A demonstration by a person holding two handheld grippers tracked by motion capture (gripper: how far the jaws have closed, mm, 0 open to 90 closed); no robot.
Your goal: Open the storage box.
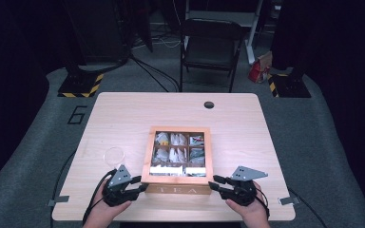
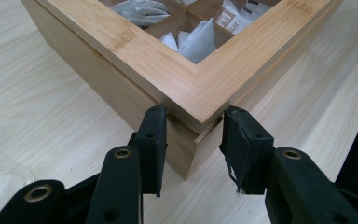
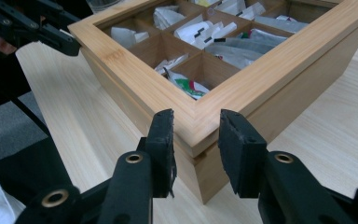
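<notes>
- Wooden tea box point(image 1: 177, 183) sits at the table's point(image 1: 123, 114) near edge, lid down, tea bags point(image 3: 200, 32) visible through its window.
- Left gripper point(image 2: 193, 140) straddles the near left lid corner, jaws partly open, pads at the lid's edge.
- Right gripper point(image 3: 196, 140) pinches the near right corner, likely to lift the lid evenly.
- Glass point(image 1: 114, 156) stands near the left gripper.
</notes>
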